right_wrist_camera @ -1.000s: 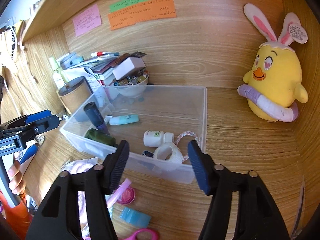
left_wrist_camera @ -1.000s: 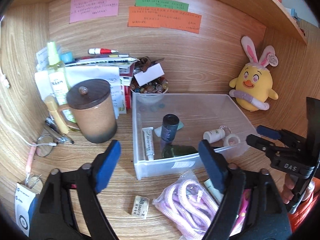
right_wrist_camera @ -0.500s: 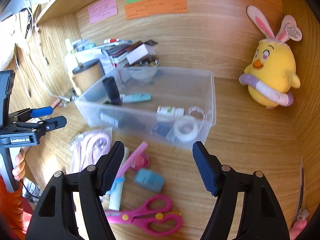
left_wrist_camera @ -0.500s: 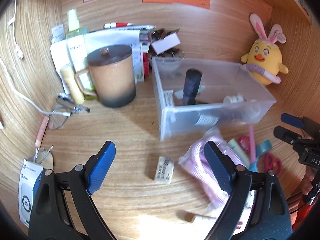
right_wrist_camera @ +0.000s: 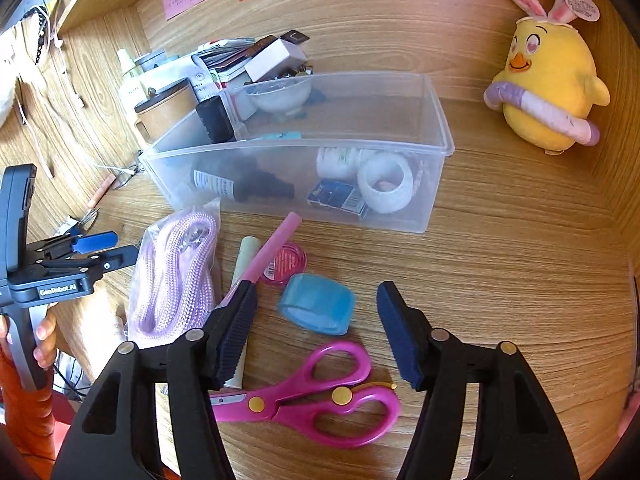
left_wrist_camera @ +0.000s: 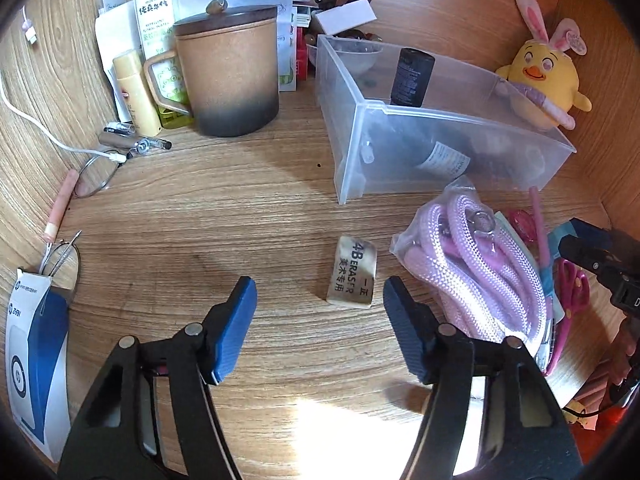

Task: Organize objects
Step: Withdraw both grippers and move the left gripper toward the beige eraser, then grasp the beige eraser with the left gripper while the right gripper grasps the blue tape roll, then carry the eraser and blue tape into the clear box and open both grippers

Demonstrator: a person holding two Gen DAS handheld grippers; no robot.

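Wooden desk (left_wrist_camera: 248, 208) | eraser (left_wrist_camera: 353, 276) lies between spread left fingers (left_wrist_camera: 234, 320) | right fingers (right_wrist_camera: 236, 328) spread, blue tape roll (right_wrist_camera: 318, 309) between

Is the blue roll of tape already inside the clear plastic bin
No, the blue roll of tape lies on the wooden desk in front of the clear plastic bin, beside the pink scissors.

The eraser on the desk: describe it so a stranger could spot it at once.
Start at the clear plastic bin on the wooden desk. In front of it, left of the bagged pink rope, lies the eraser. It alone is a small cream block printed "4B ERASER".
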